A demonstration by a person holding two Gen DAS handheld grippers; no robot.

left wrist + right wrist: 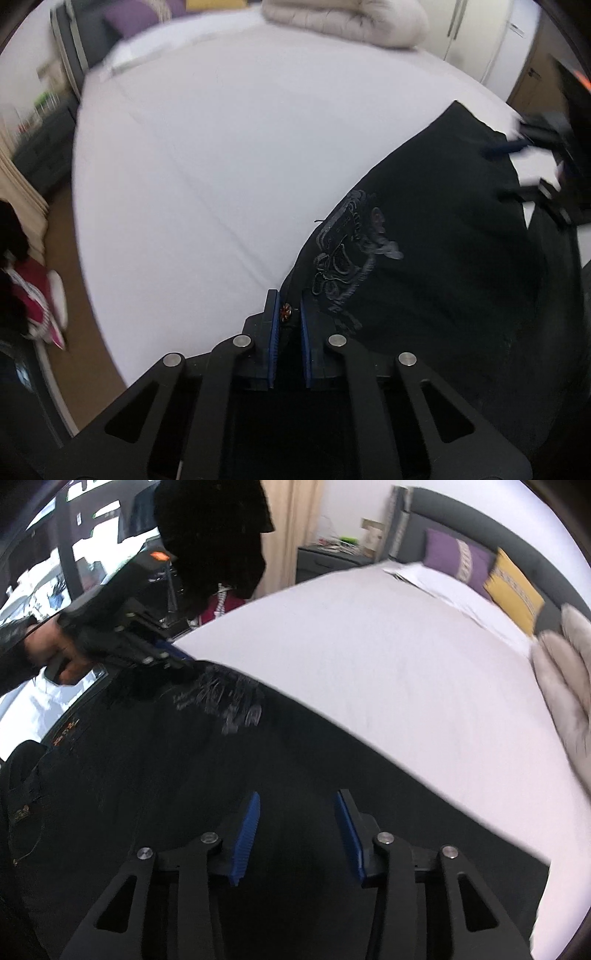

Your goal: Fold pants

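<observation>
Black pants [424, 240] with grey embroidery [351, 251] lie spread on a white bed sheet [221, 166]. My left gripper [287, 306] is shut on the pants' edge, with a small metal button [285, 311] showing between its blue pads. In the right wrist view a hand [55, 653] holds that left gripper [181, 661] at the pants' far corner. My right gripper [297, 812] hovers low over the dark pants [147, 775], its blue pads standing apart with only flat fabric under the gap. From the left wrist view the right gripper [517, 170] sits at the pants' far edge.
A rolled cream blanket [351, 18] lies at the bed's far side. Purple [454, 559] and yellow [513, 587] pillows lean on a dark headboard, beside a nightstand [325, 559]. White wardrobe doors [480, 37] stand behind. Brown floor [74, 295] runs along the bed's edge.
</observation>
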